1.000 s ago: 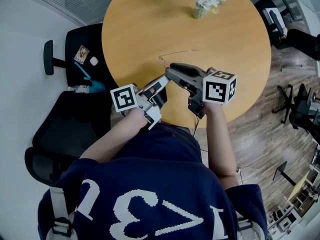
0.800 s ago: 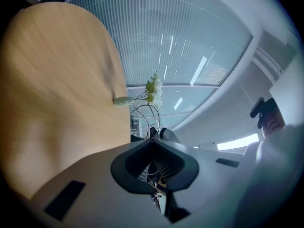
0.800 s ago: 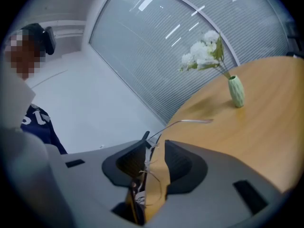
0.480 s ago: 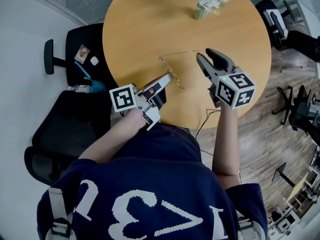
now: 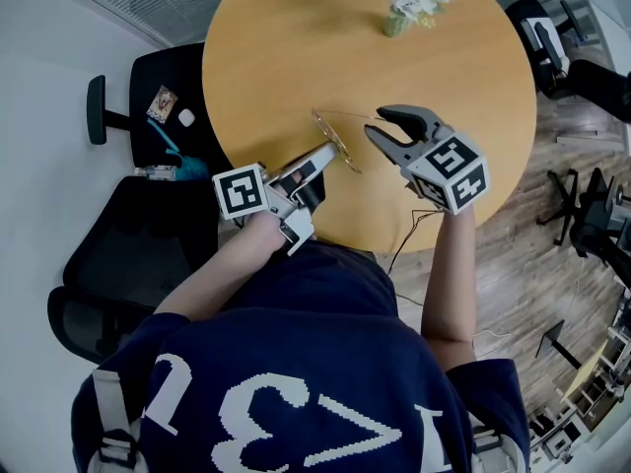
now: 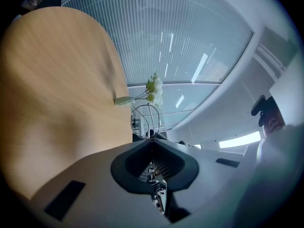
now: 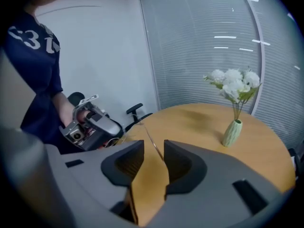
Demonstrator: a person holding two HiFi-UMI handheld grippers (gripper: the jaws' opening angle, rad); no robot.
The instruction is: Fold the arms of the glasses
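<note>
**While the left gripper pins the glasses, a side arm waits unfolded**

Though the job is under way, the glasses look no more than half done, if that. They sit low over the near part of the round wooden table, just in front of the person. Whether they touch the wood cannot be told.

One thin side arm stands out from the frame at a wide angle, plainly not yet folded in. The other arm is too fine to make out in any view, so its state is unknown.

The left gripper has its jaws clenched on the frame. In the left gripper view a wire lens rim rises just beyond the pinched tips. The right gripper hangs close beside, jaws released and well parted, gripping nothing. The right gripper view shows the thin arm running across the gap between its jaws, touched by neither as far as can be seen.

By the look of it, what is left is to press that arm round against the frame. The second arm would follow, if it is open too.

Farther up the table stands a small green vase of white flowers, well apart from the work. Black office chairs wait on the floor at the person's left.
</note>
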